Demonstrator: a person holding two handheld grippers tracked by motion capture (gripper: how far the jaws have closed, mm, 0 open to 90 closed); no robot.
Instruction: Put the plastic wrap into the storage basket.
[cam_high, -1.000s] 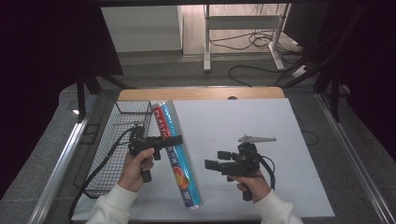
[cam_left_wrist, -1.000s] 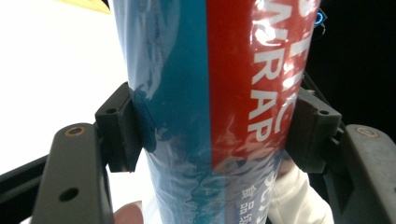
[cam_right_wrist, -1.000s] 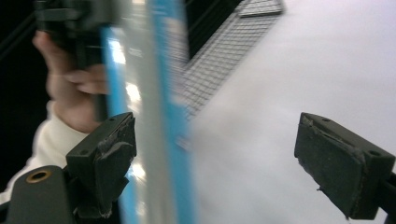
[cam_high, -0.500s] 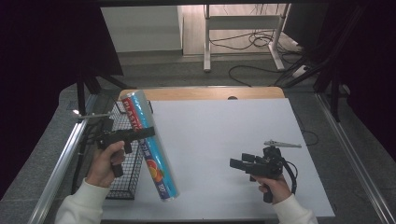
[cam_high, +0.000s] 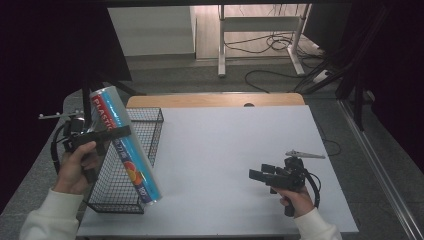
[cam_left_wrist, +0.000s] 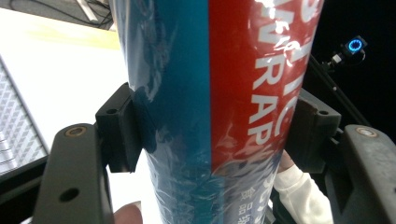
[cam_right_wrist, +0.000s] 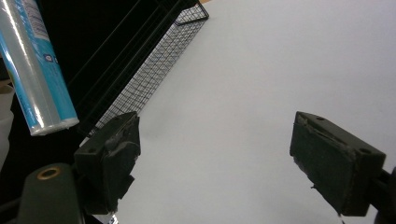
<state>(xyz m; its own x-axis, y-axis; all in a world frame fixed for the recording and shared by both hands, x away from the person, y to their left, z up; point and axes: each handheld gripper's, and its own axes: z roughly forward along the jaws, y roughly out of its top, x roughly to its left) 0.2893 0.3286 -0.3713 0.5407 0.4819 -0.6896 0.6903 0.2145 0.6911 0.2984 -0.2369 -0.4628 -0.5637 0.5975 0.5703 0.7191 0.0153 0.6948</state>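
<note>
A dim room with cables on the floor surrounds a white counter (cam_high: 235, 165) in the high view, where a wire basket (cam_high: 131, 165) sits at the left edge. The left tongs (cam_high: 120, 133), at the left of the frame, are clamped across a roll of plastic wrap (cam_high: 125, 145) that hangs tilted over the basket, its upper end toward the upper left and its lower end at the basket's near right corner. The step in hand looks like putting the roll into the basket; the next move would call for levelling the roll so it fits between the wire walls, then lowering it. The left forearm comes up from the lower left, fist wrapped around the handle. In the left gripper view the pads press both sides of the blue and red roll. In the right gripper view the right tongs (cam_right_wrist: 215, 161) stand wide apart over bare counter, holding nothing, the basket at upper left.
</note>
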